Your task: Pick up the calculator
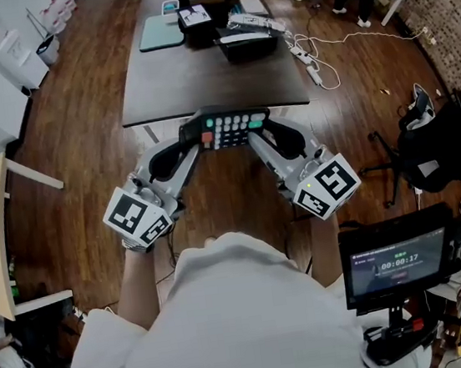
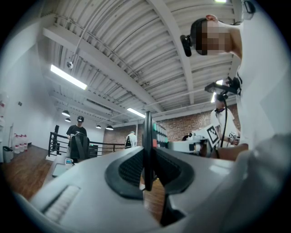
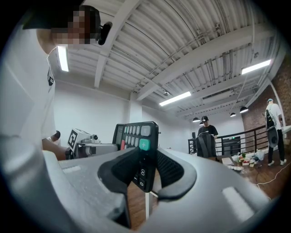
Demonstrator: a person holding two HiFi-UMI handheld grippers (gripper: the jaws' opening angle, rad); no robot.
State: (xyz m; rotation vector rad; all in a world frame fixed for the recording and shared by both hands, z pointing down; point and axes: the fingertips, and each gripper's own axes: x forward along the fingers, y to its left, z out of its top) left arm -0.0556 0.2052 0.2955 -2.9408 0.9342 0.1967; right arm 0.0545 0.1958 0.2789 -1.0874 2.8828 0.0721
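A black calculator (image 1: pixel 232 128) with pale keys, one red and one green, hangs in the air just before the near edge of the dark table (image 1: pixel 208 81). My left gripper (image 1: pixel 195 137) is shut on its left end. My right gripper (image 1: pixel 262 133) is shut on its right end. The left gripper view shows the calculator (image 2: pixel 148 136) edge-on as a thin dark slab pinched between the left gripper (image 2: pixel 148 168) pads. In the right gripper view the calculator (image 3: pixel 136 136) stands slanted, keys facing left, with the right gripper (image 3: pixel 145 170) pads against it.
At the table's far end lie a teal pad (image 1: pixel 160 32) and a black device (image 1: pixel 245 42). A white power strip with cable (image 1: pixel 311 59) trails on the wooden floor at the right. A black office chair (image 1: pixel 436 143) and a monitor (image 1: pixel 397 266) stand at the right.
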